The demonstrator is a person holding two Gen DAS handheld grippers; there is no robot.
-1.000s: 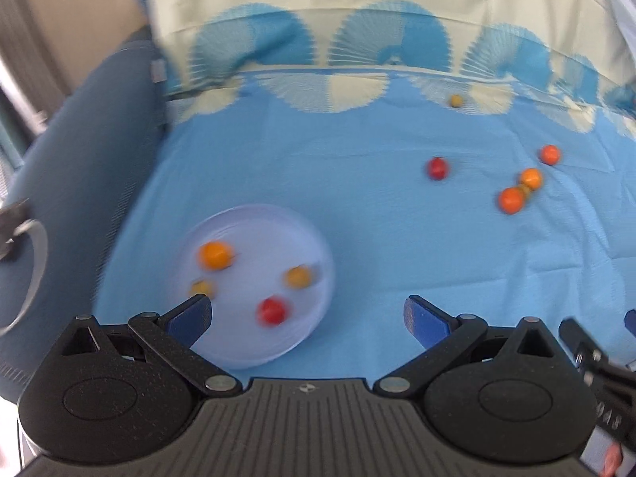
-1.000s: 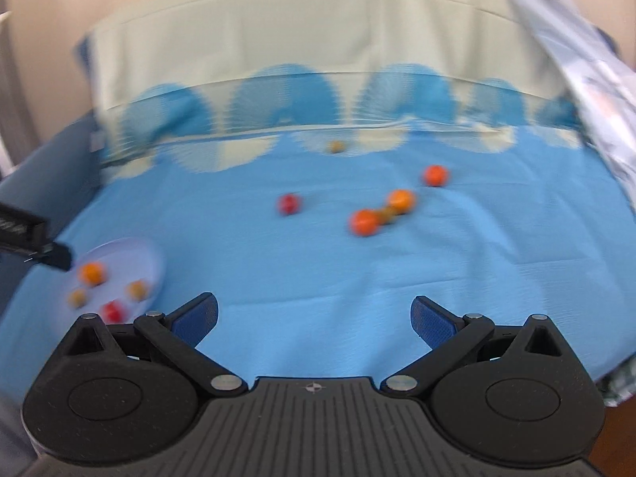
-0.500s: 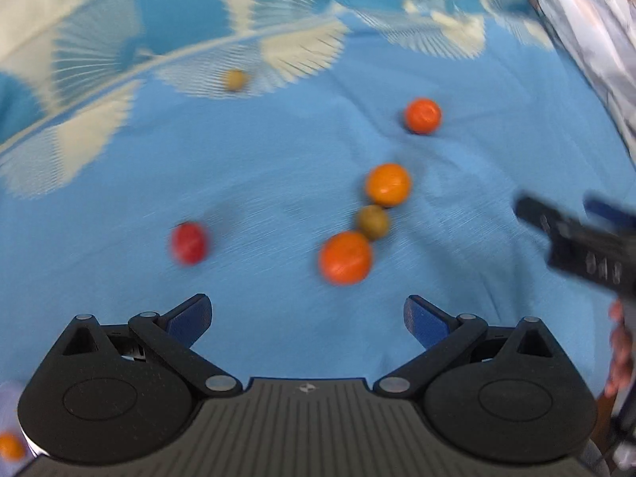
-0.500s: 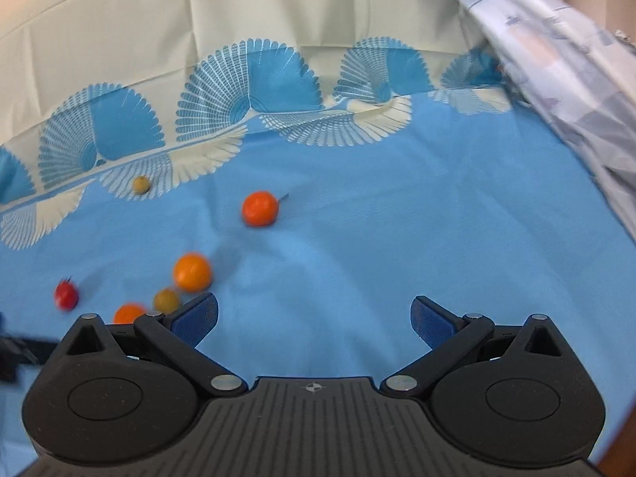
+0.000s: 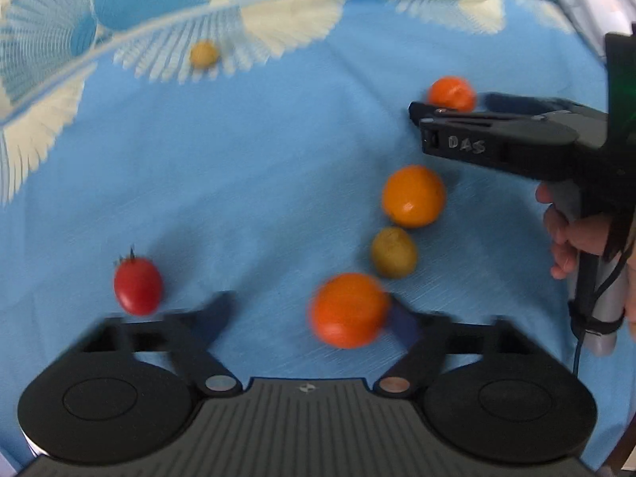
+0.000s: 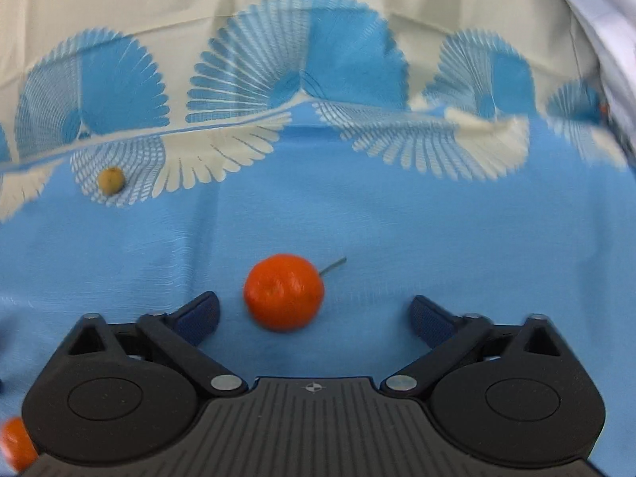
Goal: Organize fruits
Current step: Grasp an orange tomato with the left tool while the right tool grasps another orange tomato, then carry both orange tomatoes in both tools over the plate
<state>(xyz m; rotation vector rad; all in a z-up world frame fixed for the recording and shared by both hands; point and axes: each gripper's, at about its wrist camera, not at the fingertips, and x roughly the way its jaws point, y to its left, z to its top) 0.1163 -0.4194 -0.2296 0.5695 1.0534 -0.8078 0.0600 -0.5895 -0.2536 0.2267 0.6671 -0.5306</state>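
In the left wrist view, my left gripper (image 5: 310, 314) hangs low over the blue cloth with its jaws closing. A blurred orange fruit (image 5: 348, 310) lies between them, against the right pad, with a gap to the left pad. Beyond it lie an olive-green fruit (image 5: 393, 252) and a lighter orange fruit (image 5: 413, 195). A red cherry tomato (image 5: 137, 286) sits to the left. My right gripper (image 6: 314, 314) is closing too. An orange stemmed fruit (image 6: 283, 292) sits between its fingers, clear of both pads. A small yellowish fruit (image 6: 111, 181) lies far off on the cloth's pattern.
The blue cloth (image 6: 437, 230) has a cream fan-patterned border rising at the back. Pale printed fabric (image 6: 596, 8) hangs along the right edge. A person's hand (image 5: 568, 238) grips the right gripper's handle at the right of the left wrist view.
Both grippers swung right from the plate to the loose fruits and sank close to the cloth. The plate left view. Both pairs of jaws have narrowed, each around an orange fruit.
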